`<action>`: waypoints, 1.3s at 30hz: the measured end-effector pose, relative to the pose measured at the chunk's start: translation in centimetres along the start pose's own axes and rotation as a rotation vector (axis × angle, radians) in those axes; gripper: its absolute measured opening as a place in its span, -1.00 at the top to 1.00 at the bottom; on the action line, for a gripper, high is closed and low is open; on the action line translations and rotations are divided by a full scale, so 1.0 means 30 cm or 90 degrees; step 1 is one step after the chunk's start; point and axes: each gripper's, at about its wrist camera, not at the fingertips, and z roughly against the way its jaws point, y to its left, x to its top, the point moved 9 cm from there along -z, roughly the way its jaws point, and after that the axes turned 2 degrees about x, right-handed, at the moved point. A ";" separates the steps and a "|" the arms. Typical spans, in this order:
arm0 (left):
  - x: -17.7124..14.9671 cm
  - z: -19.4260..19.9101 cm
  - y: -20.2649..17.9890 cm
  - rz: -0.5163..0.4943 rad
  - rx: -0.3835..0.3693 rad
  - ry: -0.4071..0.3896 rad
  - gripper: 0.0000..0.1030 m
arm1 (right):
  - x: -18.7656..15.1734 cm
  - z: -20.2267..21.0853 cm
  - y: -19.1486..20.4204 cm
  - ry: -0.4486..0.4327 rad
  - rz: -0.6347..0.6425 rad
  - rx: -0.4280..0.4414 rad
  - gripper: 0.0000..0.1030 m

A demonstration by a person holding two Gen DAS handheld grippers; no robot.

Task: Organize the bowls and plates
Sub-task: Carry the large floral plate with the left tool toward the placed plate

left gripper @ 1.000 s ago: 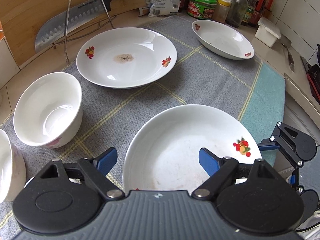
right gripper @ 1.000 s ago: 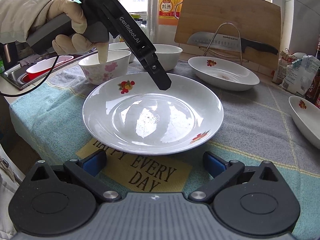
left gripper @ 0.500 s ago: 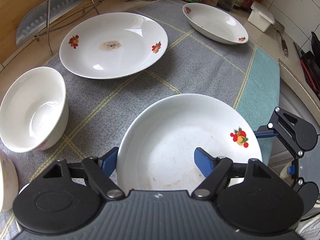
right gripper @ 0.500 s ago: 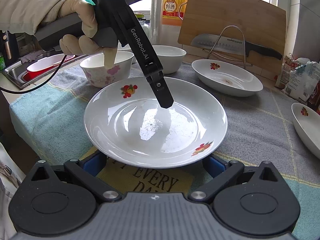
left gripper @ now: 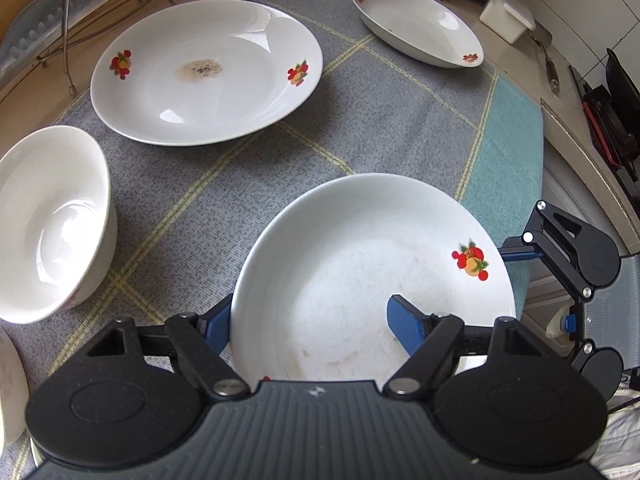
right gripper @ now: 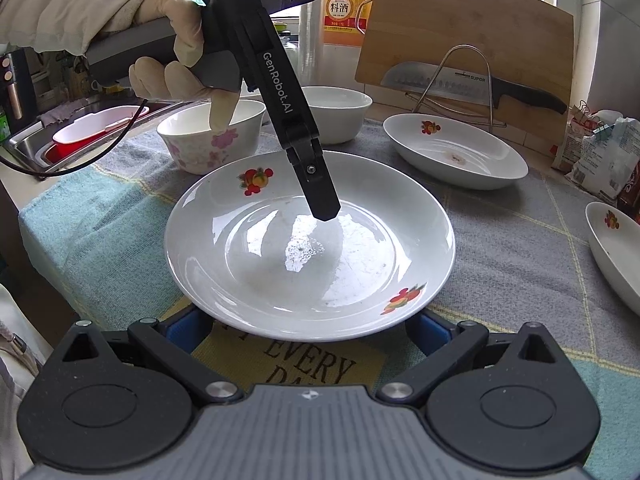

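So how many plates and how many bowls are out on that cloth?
Plates: 3, the near plate, the stained plate, the far plate.
Bowls: 2, the flowered bowl and the plain bowl; a third may hide behind the hand.
Total: 5.

The left gripper point(left gripper: 310, 322) has just been closing; its blue fingers point(left gripper: 404, 322), a second ago spread wider across the near rim of the plate point(left gripper: 372, 248), now straddle that rim, one outside at lower left and one inside the bowl of it, seemingly pressing on it, though the contact itself is hidden behind the rim; in the right wrist view the left gripper's dark finger point(right gripper: 320, 196) has come from the plate's far rim down toward its centre; the plate's near edge now overlaps the right gripper's fingers and covers more of the lettering on the mat point(right gripper: 308, 364), and the plate looks raised and tilted.
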 end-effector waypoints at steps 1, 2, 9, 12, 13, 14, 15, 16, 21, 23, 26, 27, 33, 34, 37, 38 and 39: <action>0.000 0.000 0.000 -0.002 0.000 0.002 -0.51 | 0.001 -0.001 0.000 0.001 -0.001 0.000 -1.00; 0.000 -0.002 -0.001 -0.004 0.000 0.003 -0.51 | 0.000 -0.001 0.000 0.001 -0.001 0.000 -1.00; 0.002 -0.009 -0.001 -0.004 -0.005 0.007 -0.52 | 0.002 -0.004 0.000 0.008 -0.004 0.002 -1.00; 0.002 -0.008 0.001 0.001 -0.008 0.006 -0.51 | 0.003 -0.005 0.000 0.011 -0.004 0.003 -1.00; 0.001 -0.008 0.001 0.001 -0.008 0.006 -0.51 | 0.004 -0.004 0.001 0.012 -0.005 0.003 -1.00; 0.001 -0.007 0.001 0.000 -0.008 0.006 -0.51 | 0.004 -0.005 0.000 0.013 -0.004 0.004 -1.00; 0.000 -0.007 0.000 -0.002 -0.008 0.007 -0.51 | 0.004 -0.005 0.000 0.014 -0.004 0.005 -1.00; 0.001 -0.007 0.000 -0.001 -0.008 0.007 -0.51 | 0.005 -0.006 -0.001 0.016 -0.004 0.006 -1.00; 0.005 -0.005 0.004 0.007 -0.008 0.005 -0.51 | 0.007 -0.004 -0.006 0.020 -0.008 0.012 -1.00; 0.008 -0.002 0.005 0.010 -0.007 0.003 -0.51 | 0.010 -0.004 -0.009 0.019 -0.008 0.014 -1.00; 0.016 0.007 0.005 0.015 -0.008 -0.001 -0.51 | 0.012 -0.001 -0.015 0.022 -0.004 0.015 -1.00; 0.020 0.010 0.004 0.016 -0.007 -0.003 -0.51 | 0.013 -0.001 -0.018 0.023 -0.002 0.016 -1.00; 0.053 0.026 -0.004 0.028 0.000 -0.011 -0.51 | 0.026 0.013 -0.051 0.021 0.010 0.022 -1.00; 0.061 0.028 -0.007 0.029 0.002 -0.013 -0.51 | 0.028 0.016 -0.058 0.020 0.012 0.023 -1.00; 0.085 0.034 -0.017 0.032 0.005 -0.018 -0.51 | 0.031 0.023 -0.082 0.021 0.019 0.027 -1.00; 0.093 0.034 -0.021 0.033 0.006 -0.020 -0.51 | 0.033 0.028 -0.094 0.021 0.021 0.029 -1.00; 0.102 0.034 -0.024 0.035 0.007 -0.021 -0.51 | 0.034 0.031 -0.103 0.021 0.022 0.030 -1.00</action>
